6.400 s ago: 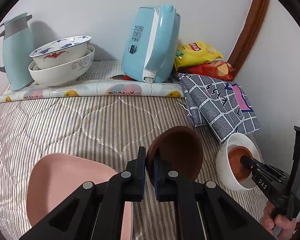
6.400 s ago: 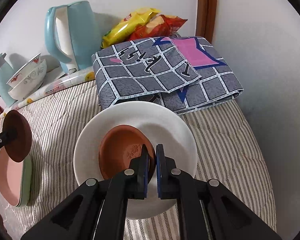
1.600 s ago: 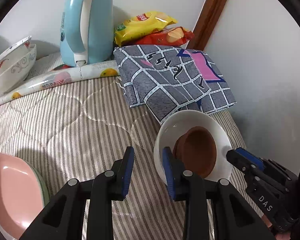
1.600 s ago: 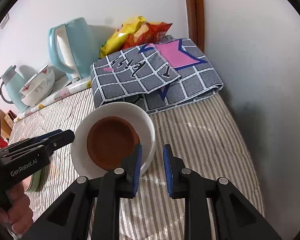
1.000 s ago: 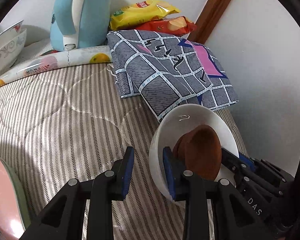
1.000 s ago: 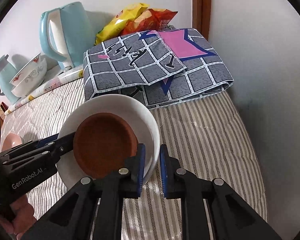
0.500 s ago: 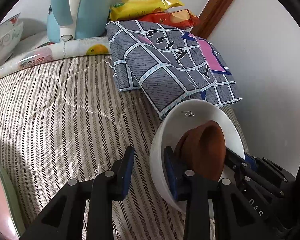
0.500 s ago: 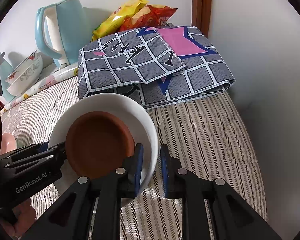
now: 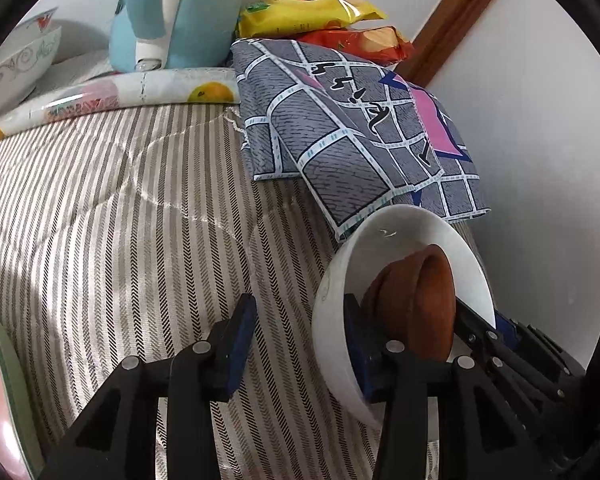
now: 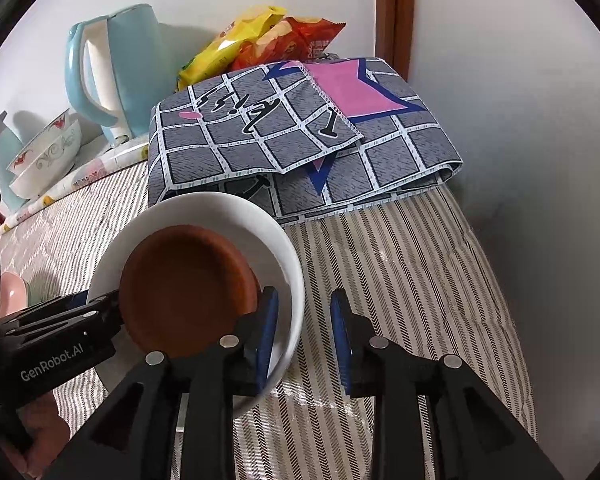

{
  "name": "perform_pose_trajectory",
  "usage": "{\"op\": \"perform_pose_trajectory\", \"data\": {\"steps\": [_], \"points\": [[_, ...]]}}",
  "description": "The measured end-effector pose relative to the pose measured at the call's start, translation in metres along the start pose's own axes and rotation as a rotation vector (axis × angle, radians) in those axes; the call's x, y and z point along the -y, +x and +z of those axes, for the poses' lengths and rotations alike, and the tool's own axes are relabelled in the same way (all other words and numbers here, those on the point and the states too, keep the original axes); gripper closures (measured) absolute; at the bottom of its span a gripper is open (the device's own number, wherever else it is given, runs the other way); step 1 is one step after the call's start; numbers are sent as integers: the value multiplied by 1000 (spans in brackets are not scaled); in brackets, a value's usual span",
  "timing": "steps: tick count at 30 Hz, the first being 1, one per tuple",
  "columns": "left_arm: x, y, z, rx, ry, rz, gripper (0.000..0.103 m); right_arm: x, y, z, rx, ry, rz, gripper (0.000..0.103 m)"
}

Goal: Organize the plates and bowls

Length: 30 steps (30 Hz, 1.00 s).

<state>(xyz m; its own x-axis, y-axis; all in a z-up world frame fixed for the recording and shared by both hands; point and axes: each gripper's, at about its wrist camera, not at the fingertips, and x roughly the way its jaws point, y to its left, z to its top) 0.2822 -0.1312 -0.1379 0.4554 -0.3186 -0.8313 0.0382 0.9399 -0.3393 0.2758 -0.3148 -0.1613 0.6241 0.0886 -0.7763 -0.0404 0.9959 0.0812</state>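
In the left wrist view, the left gripper (image 9: 298, 338) is spread wide, its two fingers straddling the near rim of the white bowl (image 9: 332, 312); one blue pad sits inside the bowl against the brown dishes, the other stands apart outside the wall, so it grips nothing. The bowl is tipped up on the striped quilt (image 9: 120, 216), just below the grey checked cloth (image 9: 340, 132), with brown saucers (image 9: 416, 300) nested inside. The right gripper (image 9: 500, 336) reaches in from the far side of the bowl. Behind the cloth lie a yellow snack bag (image 9: 312, 8) and a red snack bag (image 9: 364, 42), with a light blue kettle (image 9: 172, 12) to their left. In the right wrist view, the right gripper (image 10: 304, 336) is likewise open across the bowl's (image 10: 220, 216) near rim, one finger inside, one outside, not clamping. The brown saucers (image 10: 188, 288) fill the bowl's middle, and the left gripper (image 10: 88, 312) reaches the bowl's left edge, just below the checked cloth (image 10: 284, 140).
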Motion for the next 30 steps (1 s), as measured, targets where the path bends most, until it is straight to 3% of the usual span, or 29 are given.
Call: {"op": "perform_pose_trajectory", "data": {"steps": [12, 15, 22, 26, 30], "points": [[0, -3, -2, 24, 6, 8, 64, -3, -1, 0, -5, -1, -10, 79], [1, -2, -1, 21, 7, 3, 68, -3, 0, 1, -15, 4, -6, 79], [13, 0, -1, 29, 50, -3, 88, -4, -1, 0, -14, 6, -14, 84], [15, 0, -1, 26, 48, -2, 88, -7, -1, 0, -23, -9, -11, 91], [17, -1, -1, 29, 59, 4, 88, -10, -2, 0, -21, -14, -24, 91]]}}
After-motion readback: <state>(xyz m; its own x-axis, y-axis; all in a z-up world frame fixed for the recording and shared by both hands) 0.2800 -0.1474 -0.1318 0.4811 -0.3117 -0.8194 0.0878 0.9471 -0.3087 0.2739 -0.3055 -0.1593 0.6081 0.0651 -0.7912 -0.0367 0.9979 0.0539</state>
